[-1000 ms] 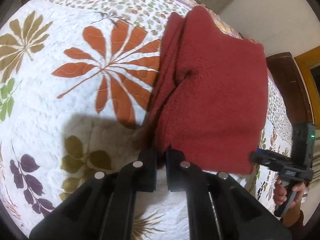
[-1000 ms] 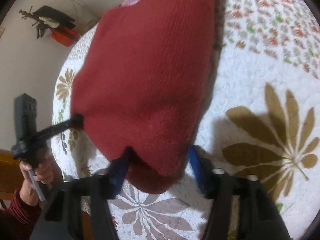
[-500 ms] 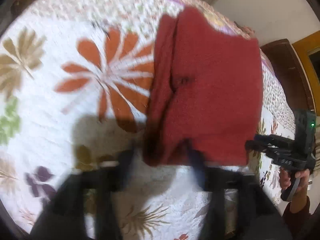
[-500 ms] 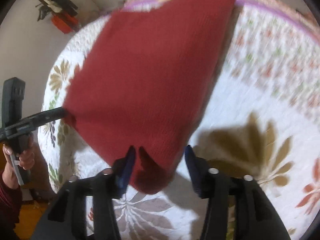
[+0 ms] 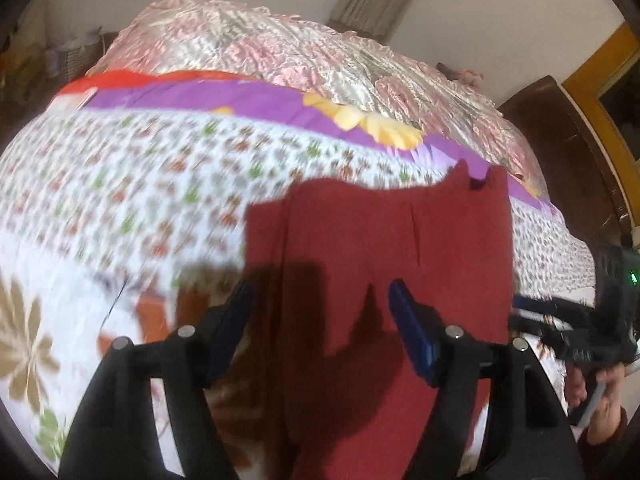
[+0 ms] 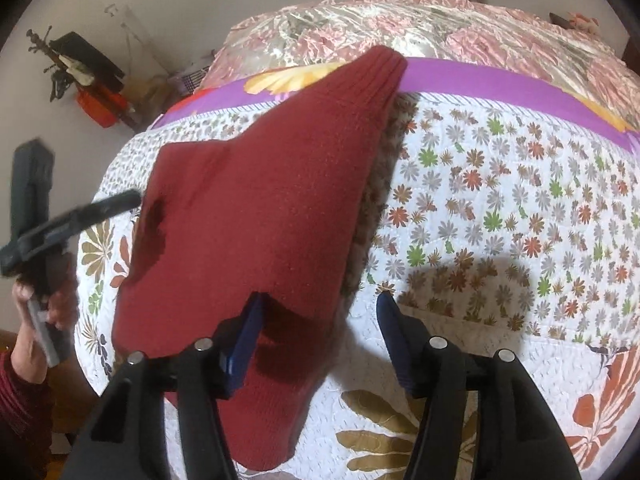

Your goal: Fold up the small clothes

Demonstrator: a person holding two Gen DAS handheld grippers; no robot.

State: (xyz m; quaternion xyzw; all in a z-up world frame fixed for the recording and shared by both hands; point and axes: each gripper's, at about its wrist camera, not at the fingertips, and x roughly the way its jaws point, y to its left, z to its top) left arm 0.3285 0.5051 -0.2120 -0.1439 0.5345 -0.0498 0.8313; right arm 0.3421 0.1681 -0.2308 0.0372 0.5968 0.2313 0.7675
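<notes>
A dark red knitted garment [image 5: 380, 280] lies folded flat on the flower-patterned quilt [image 5: 120, 208]. My left gripper [image 5: 320, 324] hangs open just above its near part, blue pads spread wide, nothing between them. In the right wrist view the same red garment [image 6: 264, 216] stretches away from me, its ribbed end [image 6: 380, 68] at the far side. My right gripper [image 6: 320, 332] is open over the garment's near right edge, holding nothing. Each view shows the other gripper at the garment's side: the right gripper [image 5: 520, 312] and the left gripper [image 6: 132, 200].
A pink and silver satin cover [image 6: 440, 28] lies across the far bed past a purple band [image 6: 480, 84]. Dark wooden furniture [image 5: 560, 152] stands at the right. Clutter with a red bag [image 6: 100, 108] sits by the wall. A hand [image 6: 44, 304] in a red sleeve holds the left gripper.
My left gripper let go of the garment's corner and opened wide. Both grippers have risen and tilted, so more of the far bed shows; the garment now lies released on the quilt.
</notes>
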